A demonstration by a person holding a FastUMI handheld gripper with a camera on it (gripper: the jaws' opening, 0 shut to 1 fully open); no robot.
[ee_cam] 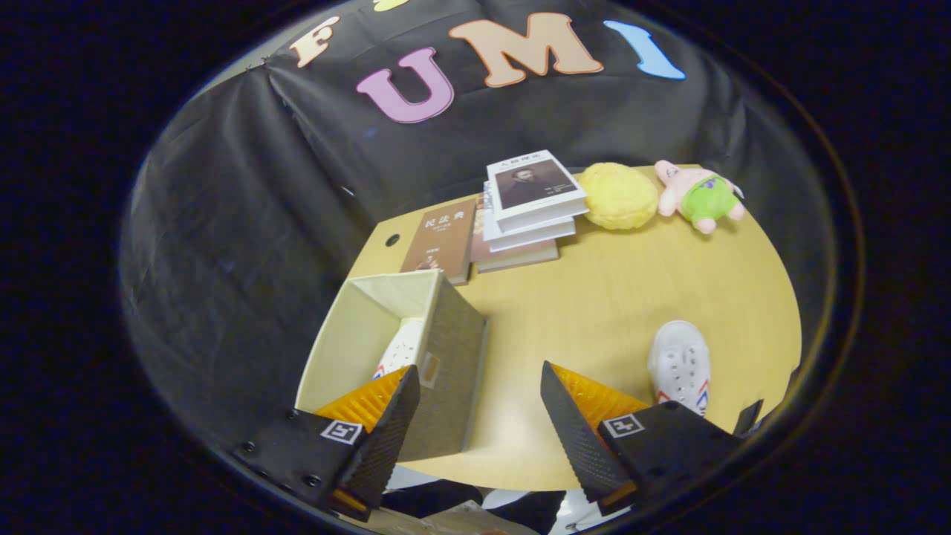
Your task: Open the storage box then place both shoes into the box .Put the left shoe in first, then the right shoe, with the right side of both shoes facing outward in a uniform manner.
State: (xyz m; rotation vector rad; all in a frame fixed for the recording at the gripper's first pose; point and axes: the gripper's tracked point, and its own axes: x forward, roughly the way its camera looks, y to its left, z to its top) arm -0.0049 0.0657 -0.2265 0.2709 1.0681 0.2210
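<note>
A black cloth wall closed off the far side of the booth, and before it stood a pale wooden tabletop (pixel 594 297) carrying a stack of books (pixel 520 215), a yellow round cushion (pixel 618 195) and a pink plush toy (pixel 698 195) along its far edge. The storage box (pixel 453 357) sat open at the near left of the tabletop, and one white shoe (pixel 401 349) lay inside it, partly hidden by the box wall and the left finger. The gripper (pixel 479 405) hung above the near edge with its jaws spread wide and nothing between them; the gap looked onto the box's outer wall and bare wood. The second white shoe (pixel 680 364) rested on the tabletop to the right, just beyond the right finger and outside the gap, well apart from the box. Its long axis ran roughly away from the camera, near parallel to the fingers. Judging from this, the left shoe looked placed, and the next grasp would call for the jaws to swing rightward to straddle the shoe across its width.
</note>
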